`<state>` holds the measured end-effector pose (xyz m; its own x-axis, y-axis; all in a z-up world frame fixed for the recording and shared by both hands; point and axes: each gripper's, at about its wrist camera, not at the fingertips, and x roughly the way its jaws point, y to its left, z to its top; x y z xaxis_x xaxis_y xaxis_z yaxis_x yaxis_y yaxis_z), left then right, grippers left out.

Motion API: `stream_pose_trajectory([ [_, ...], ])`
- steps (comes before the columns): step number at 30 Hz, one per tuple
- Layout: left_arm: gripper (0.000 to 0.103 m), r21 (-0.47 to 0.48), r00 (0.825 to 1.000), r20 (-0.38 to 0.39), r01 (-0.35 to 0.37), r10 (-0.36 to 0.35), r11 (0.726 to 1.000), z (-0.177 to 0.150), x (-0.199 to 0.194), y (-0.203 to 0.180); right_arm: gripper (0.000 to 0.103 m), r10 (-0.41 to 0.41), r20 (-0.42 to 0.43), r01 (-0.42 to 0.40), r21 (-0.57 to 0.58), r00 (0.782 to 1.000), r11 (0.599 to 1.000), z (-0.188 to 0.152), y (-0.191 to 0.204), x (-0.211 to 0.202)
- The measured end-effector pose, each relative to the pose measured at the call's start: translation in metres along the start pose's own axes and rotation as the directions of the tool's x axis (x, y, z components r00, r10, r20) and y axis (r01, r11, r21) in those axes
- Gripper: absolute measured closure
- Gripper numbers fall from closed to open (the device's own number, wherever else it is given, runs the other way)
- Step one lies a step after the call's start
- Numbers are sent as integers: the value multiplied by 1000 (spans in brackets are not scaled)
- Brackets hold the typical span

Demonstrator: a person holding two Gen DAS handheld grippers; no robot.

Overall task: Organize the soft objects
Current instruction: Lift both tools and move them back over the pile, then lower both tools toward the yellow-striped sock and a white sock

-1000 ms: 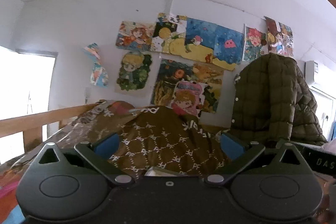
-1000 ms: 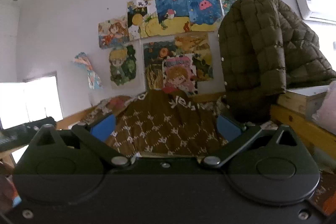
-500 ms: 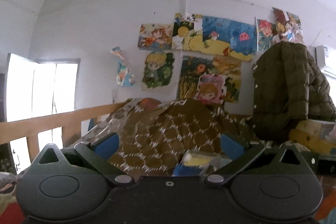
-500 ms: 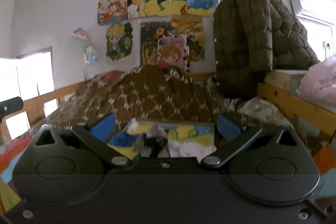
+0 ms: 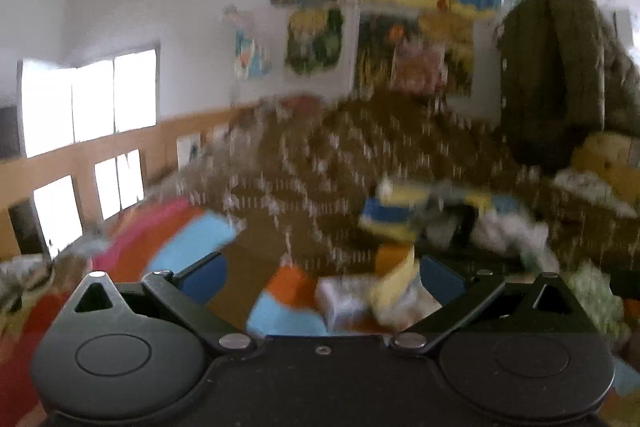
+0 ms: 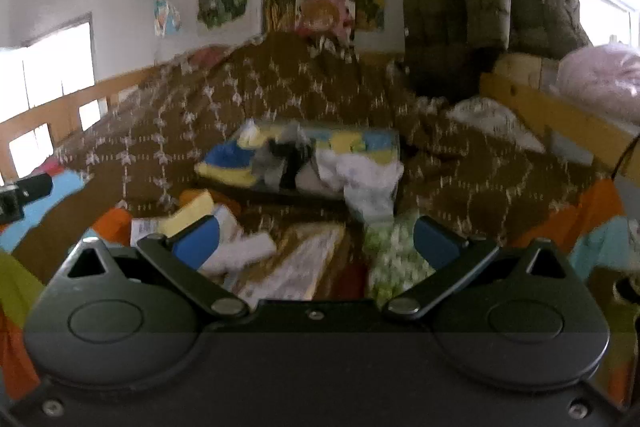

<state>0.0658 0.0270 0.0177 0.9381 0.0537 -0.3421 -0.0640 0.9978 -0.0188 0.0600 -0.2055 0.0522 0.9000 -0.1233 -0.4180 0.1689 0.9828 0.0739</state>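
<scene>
Both tongs, left (image 5: 322,277) and right (image 6: 316,241), spread, empty. Views blurred; I risk snagging the bedspread (image 6: 280,99) beside the sock pile (image 6: 300,159).

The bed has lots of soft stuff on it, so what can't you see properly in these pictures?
- Left wrist view: everything is smeared by motion blur, so the pile of clothes cannot be sorted into single items.
- Right wrist view: the gripper body hides the near end of the white cloth and the green patterned cloth.
- Right wrist view: the tray under the pile is mostly covered.
- Pictures on the wall are too blurred to read.
</scene>
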Motion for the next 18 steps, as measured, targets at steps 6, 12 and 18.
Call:
stream_pose_trajectory([
  [6, 1, 81, 965, -256, 72, -49, 994, -20, 31, -10, 0, 32, -116, -34, -18, 993, 999, -30, 14, 0],
  [12, 1, 67, 917, -396, 82, -49, 994, -35, 53, -6, 0, -3, -181, -21, -128, 983, 991, -42, 39, 15],
  [18, 1, 36, 907, -417, 83, -61, 996, -33, 53, -5, 0, -9, -209, -20, -136, 978, 990, -51, 53, 20],
])
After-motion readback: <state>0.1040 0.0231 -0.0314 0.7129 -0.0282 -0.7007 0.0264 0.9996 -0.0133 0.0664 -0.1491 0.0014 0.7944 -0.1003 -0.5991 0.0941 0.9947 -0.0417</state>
